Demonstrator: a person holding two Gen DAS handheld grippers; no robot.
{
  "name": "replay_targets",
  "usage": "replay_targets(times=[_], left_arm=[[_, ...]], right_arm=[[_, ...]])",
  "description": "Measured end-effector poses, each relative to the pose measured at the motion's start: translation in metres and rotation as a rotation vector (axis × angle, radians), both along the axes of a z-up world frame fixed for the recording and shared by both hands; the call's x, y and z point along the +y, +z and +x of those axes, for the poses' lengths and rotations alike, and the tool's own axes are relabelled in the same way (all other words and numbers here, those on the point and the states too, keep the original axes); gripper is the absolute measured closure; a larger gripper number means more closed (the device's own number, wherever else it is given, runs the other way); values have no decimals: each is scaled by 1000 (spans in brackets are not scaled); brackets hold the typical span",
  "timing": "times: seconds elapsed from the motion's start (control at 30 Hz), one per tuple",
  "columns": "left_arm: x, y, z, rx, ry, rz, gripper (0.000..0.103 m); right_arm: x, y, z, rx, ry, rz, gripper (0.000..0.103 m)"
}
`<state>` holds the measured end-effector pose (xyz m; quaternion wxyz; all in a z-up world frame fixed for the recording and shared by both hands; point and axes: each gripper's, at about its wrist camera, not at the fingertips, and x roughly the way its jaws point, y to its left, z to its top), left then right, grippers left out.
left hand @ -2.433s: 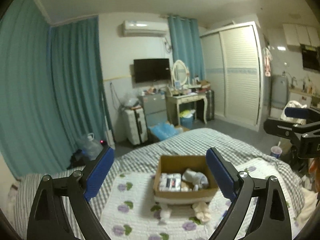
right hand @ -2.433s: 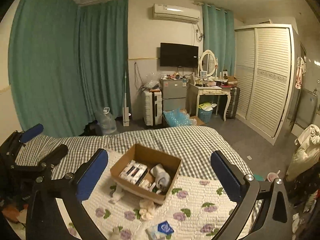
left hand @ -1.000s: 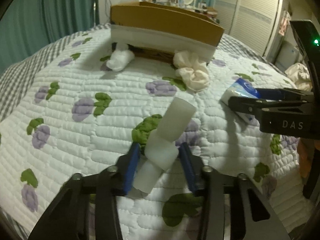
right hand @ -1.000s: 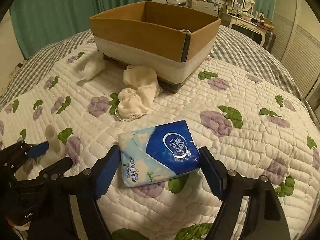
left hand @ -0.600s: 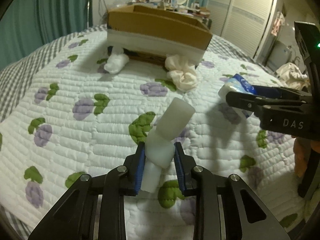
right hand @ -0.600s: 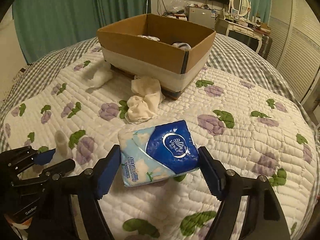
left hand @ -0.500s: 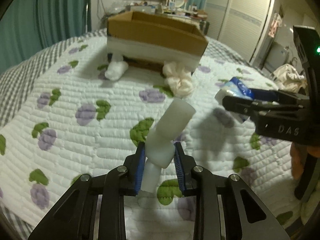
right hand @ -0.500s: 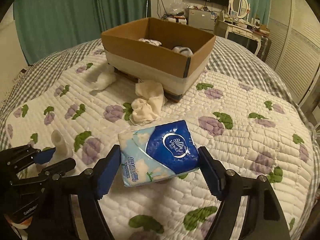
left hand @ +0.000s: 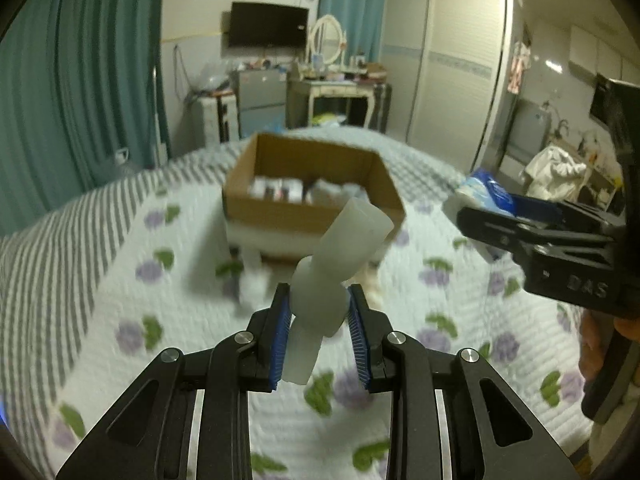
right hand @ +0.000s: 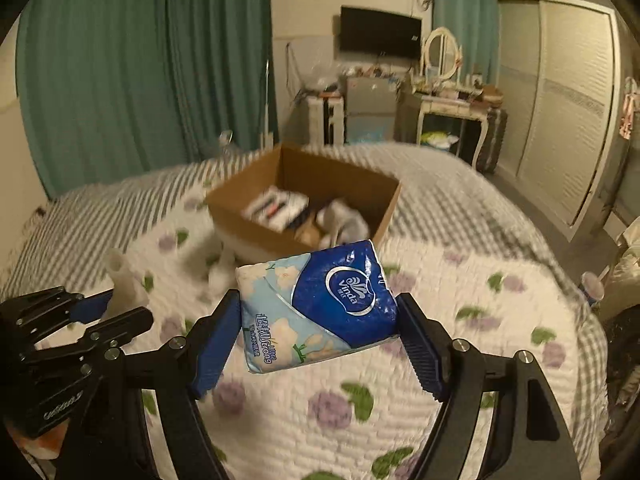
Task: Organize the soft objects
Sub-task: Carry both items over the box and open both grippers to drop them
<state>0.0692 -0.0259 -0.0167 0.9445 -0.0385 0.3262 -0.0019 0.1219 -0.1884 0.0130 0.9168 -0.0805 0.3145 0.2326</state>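
My left gripper [left hand: 319, 326] is shut on a white sock [left hand: 336, 276] and holds it above the quilt. My right gripper [right hand: 318, 340] is shut on a blue tissue pack [right hand: 316, 304], also lifted. An open cardboard box [left hand: 312, 190] with several soft items inside sits on the bed ahead; it also shows in the right wrist view [right hand: 308, 204]. The right gripper with its tissue pack [left hand: 486, 194] appears at the right of the left wrist view. The left gripper [right hand: 100, 304] with the sock [right hand: 122, 280] appears at the left of the right wrist view.
A white floral quilt [right hand: 440, 320] covers the bed over a grey checked sheet [right hand: 460, 184]. White socks [left hand: 254, 280] lie on the quilt in front of the box. Teal curtains, a dressing table [right hand: 444, 108], a suitcase and a wardrobe [right hand: 560, 92] stand beyond the bed.
Both grippers have risen well above the quilt with the sock and the tissue pack. The box's inside now shows from above. The view is motion-blurred.
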Motion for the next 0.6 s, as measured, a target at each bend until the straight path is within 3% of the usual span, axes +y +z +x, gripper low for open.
replay_targets(times=[0.2,0.37,0.6], left_arm=[[17,34,46,-95,-21,57,76],[28,44,97,-132,-27,119,76],[38,29,161,-124,-27,140,76]], right_arm=[[13,50,26,-92,-41,11,27],[28,76,64,-139,-65,20,27],[48,68,136,-133,-104,31,27]])
